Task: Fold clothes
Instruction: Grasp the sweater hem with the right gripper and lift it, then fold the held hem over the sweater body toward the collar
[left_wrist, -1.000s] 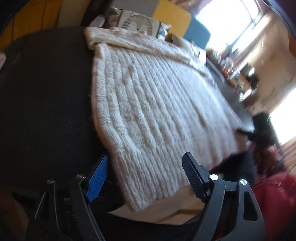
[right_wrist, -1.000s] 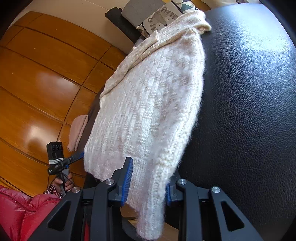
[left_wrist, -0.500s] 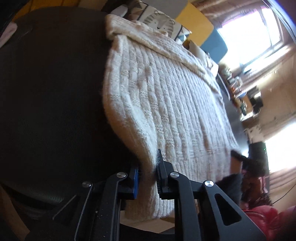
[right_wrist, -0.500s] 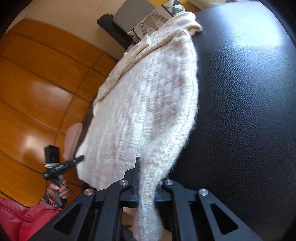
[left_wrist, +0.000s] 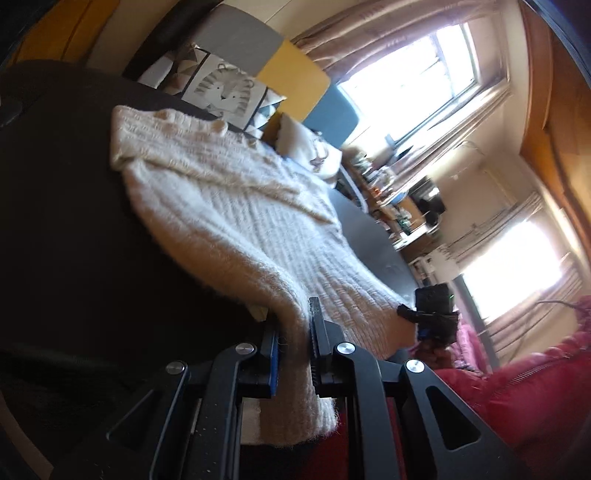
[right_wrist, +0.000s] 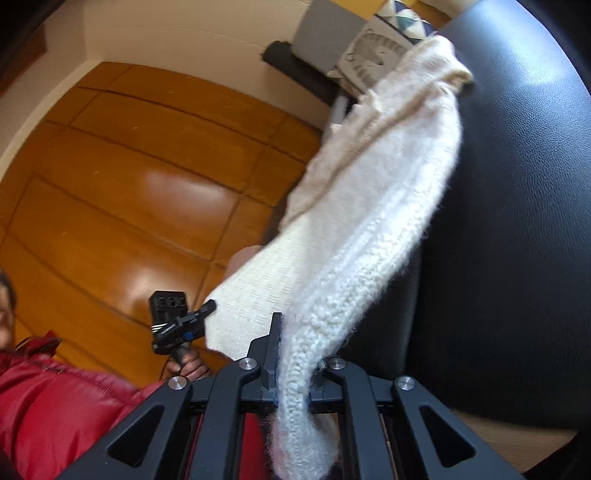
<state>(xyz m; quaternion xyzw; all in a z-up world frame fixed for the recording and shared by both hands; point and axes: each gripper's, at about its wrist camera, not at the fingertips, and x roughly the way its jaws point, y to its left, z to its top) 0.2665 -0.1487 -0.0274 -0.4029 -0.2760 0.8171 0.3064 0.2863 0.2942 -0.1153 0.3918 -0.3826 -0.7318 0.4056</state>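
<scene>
Cream chunky-knit woollen sweater (left_wrist: 236, 221) spread lengthwise over the black leather-look tabletop (left_wrist: 66, 221), long axis running from the near hem straight away to the far collar end beside the pillows

Left hand-held gripper (left_wrist: 295, 354) closed tight on the near left hem corner, knit bunched between the jaws and a tuft hanging below; right hand-held gripper (right_wrist: 295, 369) likewise clamped on the near right hem corner, thick ribbed edge squeezed between the jaws and trailing down under them

Near hem lifted clear of the tabletop at both corners, cloth sloping down from each grip to the far half, which lies flat; neither side nearer than the other, both at the near edge with the whole garment ahead

Likely next move a carry of the hem away toward the collar, along that long axis, both corners kept level

Beyond the far end: white printed cushion with animal drawing (left_wrist: 221, 92), grey, yellow and blue pads; close to the collar, so some risk of overshooting into them

Glossy orange-brown wooden floor (right_wrist: 129, 203) left of the tabletop, red padded jacket (right_wrist: 44, 406) near, nothing lying on the sweater itself
</scene>
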